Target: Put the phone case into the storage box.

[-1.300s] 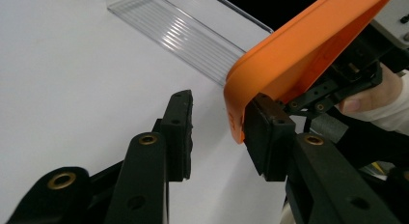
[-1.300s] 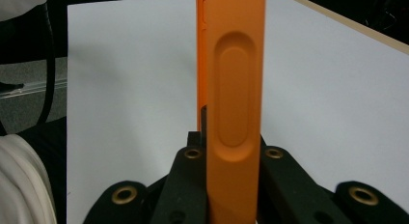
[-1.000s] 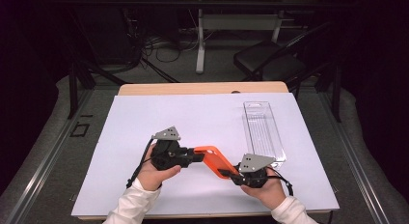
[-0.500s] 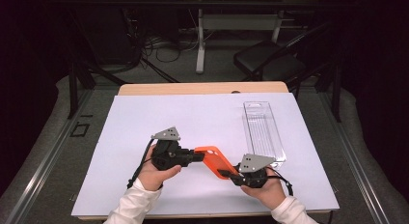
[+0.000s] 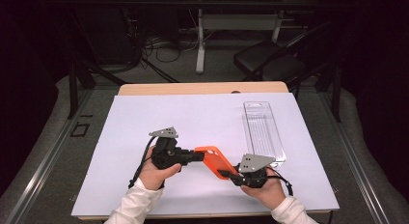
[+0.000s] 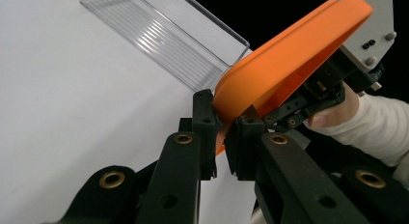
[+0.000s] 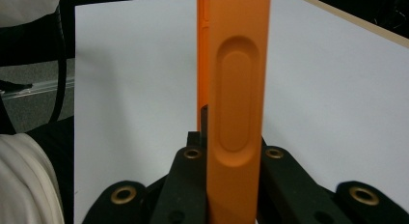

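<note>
phone case between claws, tray behind – right

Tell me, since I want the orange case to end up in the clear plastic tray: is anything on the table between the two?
Nothing visible. The orange case is held between both tools above the white sheet, and the stretch of sheet between it and the clear plastic tray is bare.

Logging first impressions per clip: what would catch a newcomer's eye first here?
A bright orange silicone phone case, held off the white sheet near the table's front edge. The left gripper and right gripper each clamp one end. To the right lies a clear plastic blister tray.
</note>
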Demonstrator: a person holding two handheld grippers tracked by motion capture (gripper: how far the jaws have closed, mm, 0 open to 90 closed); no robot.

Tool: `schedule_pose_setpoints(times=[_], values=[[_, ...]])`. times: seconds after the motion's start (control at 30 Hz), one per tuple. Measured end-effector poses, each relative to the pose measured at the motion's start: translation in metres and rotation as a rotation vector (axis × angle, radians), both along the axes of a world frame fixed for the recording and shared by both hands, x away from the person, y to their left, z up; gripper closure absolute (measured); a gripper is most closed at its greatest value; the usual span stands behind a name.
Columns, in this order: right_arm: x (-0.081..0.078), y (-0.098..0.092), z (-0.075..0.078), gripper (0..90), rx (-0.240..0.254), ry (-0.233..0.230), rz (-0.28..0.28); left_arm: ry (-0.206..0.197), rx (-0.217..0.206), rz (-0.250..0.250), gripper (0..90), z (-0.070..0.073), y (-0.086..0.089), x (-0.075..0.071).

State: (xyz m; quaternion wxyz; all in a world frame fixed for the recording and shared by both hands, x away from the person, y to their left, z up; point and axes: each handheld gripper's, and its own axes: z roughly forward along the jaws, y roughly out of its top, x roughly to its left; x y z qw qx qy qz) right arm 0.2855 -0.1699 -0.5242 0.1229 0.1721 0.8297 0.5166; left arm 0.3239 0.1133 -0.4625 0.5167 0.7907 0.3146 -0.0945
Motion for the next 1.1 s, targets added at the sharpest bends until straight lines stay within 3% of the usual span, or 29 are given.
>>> schedule_pose_setpoints(times=[0.17,0.2,0.63,1.1], values=[[0.0004,-0.0002,0.0001,86.8,0.002,0.0,0.0,0.015,-0.01,0.001,83.7,-0.0013,0.0007,0.0014],[0.0004,-0.0003,0.0002,86.8,0.003,0.001,-0.001,0.043,-0.009,0.007,83.7,-0.0011,0.0008,0.0015],[0.0005,-0.0005,0.0012,85.3,0.023,0.024,-0.005,0.063,-0.012,0.04,83.9,0.0005,0.0011,-0.0006],[0.0026,-0.0016,0.0022,71.7,0.04,0.069,-0.015,0.106,0.017,0.097,84.0,0.0009,-0.0004,-0.0006]])
